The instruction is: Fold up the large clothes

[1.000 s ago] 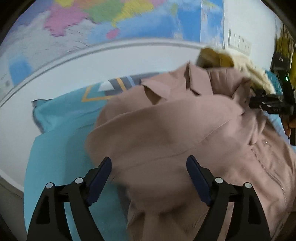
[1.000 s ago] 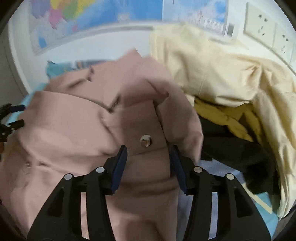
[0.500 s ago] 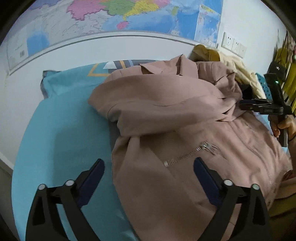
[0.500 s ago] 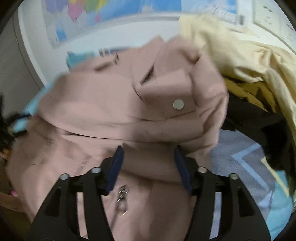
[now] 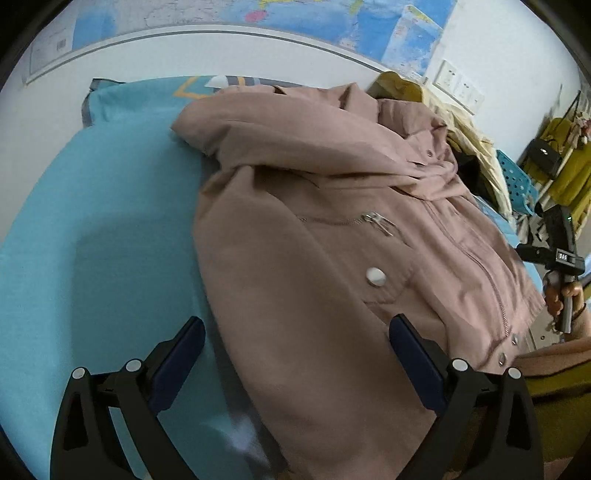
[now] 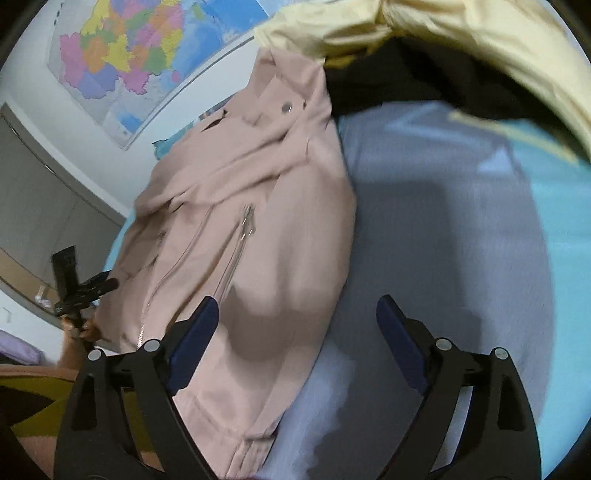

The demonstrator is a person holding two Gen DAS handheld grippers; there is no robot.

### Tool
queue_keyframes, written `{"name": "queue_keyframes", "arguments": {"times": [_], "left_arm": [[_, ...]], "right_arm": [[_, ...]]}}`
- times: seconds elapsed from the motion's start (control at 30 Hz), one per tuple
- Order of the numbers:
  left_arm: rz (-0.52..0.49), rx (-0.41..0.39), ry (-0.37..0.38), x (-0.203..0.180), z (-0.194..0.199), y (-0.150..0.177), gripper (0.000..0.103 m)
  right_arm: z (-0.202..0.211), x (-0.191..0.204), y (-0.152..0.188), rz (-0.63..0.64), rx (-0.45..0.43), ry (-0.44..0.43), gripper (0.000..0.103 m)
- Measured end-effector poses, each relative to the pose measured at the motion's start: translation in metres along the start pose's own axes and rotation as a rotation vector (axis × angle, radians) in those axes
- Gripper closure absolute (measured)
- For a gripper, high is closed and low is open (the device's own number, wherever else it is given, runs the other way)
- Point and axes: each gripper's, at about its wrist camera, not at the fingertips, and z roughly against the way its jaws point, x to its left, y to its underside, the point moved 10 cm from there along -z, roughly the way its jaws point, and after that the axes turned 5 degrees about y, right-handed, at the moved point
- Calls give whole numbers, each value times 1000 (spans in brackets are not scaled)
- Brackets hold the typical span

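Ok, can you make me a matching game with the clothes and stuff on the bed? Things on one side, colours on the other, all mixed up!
Things:
1. jacket with zips
2. bed sheet
3. crumpled coat by the wall
4. snap button on the jacket pocket

Colours:
A. turquoise
B. white
C. dusty pink
D. pale yellow

Pairs: 1-C, 2-A, 3-D, 4-B

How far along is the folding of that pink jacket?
Partly: the dusty-pink zip jacket lies on the blue bedspread with one sleeve folded across its chest. Both the left gripper and right gripper are open, holding nothing. The body remains unfolded; the cream garment waits.
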Motion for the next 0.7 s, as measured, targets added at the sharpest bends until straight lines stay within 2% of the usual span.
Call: {"name": "queue_keyframes", "arguments": {"times": [0.2, 0.4, 0.5, 0.53, 0.57, 0.6, 0.63, 0.67, 0.7], "left_arm": [[7, 12, 115, -27, 4, 16, 7], [49, 18, 261, -52, -3, 14, 7], [40, 21, 237, -58, -10, 10, 7], [37, 24, 226, -57, -10, 10, 8], [30, 26, 207, -59, -10, 10, 12], [19, 25, 179, -59, -11, 9, 18], [11, 26, 151, -56, -10, 10, 31], [7, 25, 121, -54, -11, 10, 41], [8, 27, 95, -53, -10, 11, 43]], "right_arm": [[2, 26, 18, 23, 7, -91, 15], [-12, 50, 15, 45, 15, -191, 15], [-19, 58, 10, 33, 15, -256, 16], [-20, 61, 10, 38, 16, -273, 22], [-25, 65, 10, 37, 29, -291, 34], [-29, 66, 10, 26, 36, -300, 39], [-30, 68, 11, 28, 40, -305, 44], [-30, 69, 11, 31, 44, -309, 44], [-29, 69, 12, 18, 46, -321, 44]]}}
